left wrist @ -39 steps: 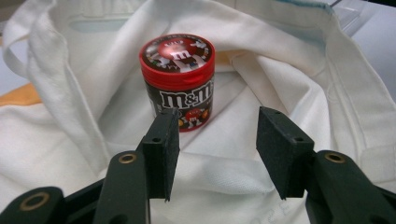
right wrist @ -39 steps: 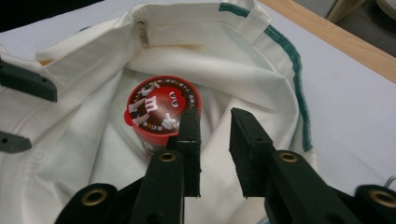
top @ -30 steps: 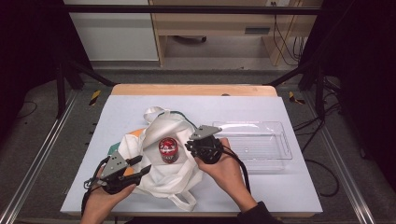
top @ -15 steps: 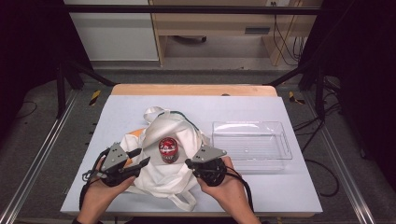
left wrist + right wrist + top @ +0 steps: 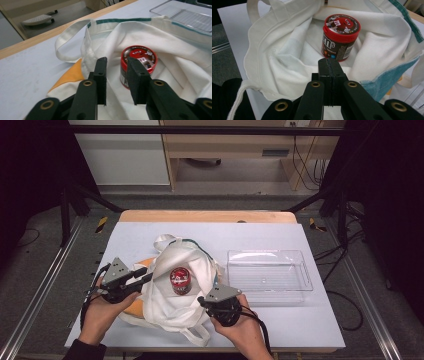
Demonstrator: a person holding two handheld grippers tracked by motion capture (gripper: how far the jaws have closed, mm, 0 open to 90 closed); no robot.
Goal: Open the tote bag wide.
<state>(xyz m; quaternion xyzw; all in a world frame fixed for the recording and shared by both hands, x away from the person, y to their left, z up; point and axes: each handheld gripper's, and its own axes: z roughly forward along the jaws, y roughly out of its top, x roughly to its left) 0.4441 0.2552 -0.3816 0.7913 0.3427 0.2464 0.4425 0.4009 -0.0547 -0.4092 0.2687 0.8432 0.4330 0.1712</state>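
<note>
A white cloth tote bag (image 5: 190,265) with teal trim lies open in the middle of the table. Upright in its mouth stands a red-lidded brown candy can (image 5: 179,281) (image 5: 138,58) (image 5: 340,37). My left gripper (image 5: 150,277) (image 5: 116,60) is at the bag's left edge and points at the can. Its jaws have just been closing; a gap remains, with bag cloth showing behind it and nothing pinched. My right gripper (image 5: 201,300) (image 5: 328,60) sits at the bag's front right, shut with its pads together. It aims at the can from just short of it, above the cloth.
A clear plastic tray (image 5: 265,252) (image 5: 190,15) stands right of the bag. An orange patch (image 5: 134,307) (image 5: 71,75) shows under the bag's left side. The pale blue table cover (image 5: 310,330) ends at a wooden strip at the back.
My right gripper drew back from beside the can toward the front edge. My left gripper rose and moved in toward the bag, and its jaws narrowed.
</note>
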